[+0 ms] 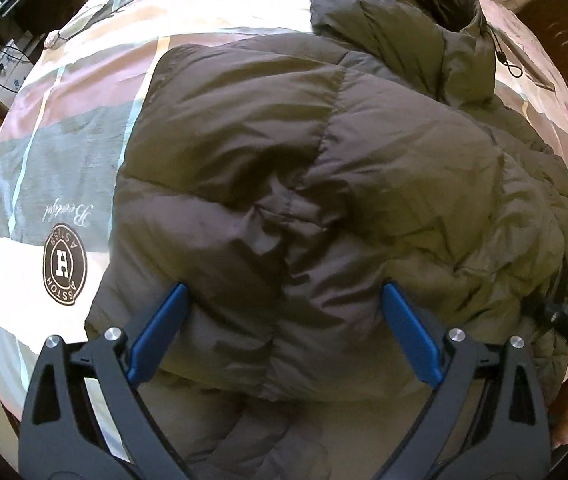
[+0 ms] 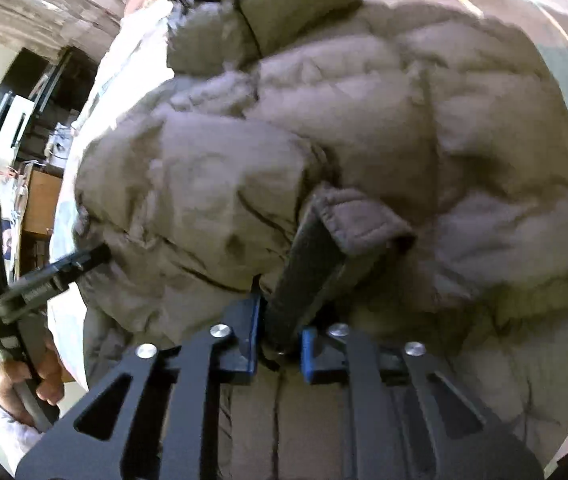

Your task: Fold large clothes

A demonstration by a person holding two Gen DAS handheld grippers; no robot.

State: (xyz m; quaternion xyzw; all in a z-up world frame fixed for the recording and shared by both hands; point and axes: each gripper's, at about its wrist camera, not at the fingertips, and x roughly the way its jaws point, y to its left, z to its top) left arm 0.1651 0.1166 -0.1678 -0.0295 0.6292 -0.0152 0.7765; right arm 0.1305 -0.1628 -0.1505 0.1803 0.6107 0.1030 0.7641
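Jacket (image 1: 324, 184), olive puffer, lies spread on patchwork bedspread (image 1: 64, 152), hood (image 1: 412, 28) at far end, body already bunched double near hem. Left gripper (image 1: 284, 332) hangs above jacket's near edge, jaws wide apart, nothing between pads. Right gripper (image 2: 280, 344) sits at jacket's cuff (image 2: 360, 220), jaws nearly closed, pinching dark strip of lining or strap below cuff. Step judged: securing sleeve end for fold across jacket body. Next move calls for left jaws to close on near hem, then both lift together toward hood.
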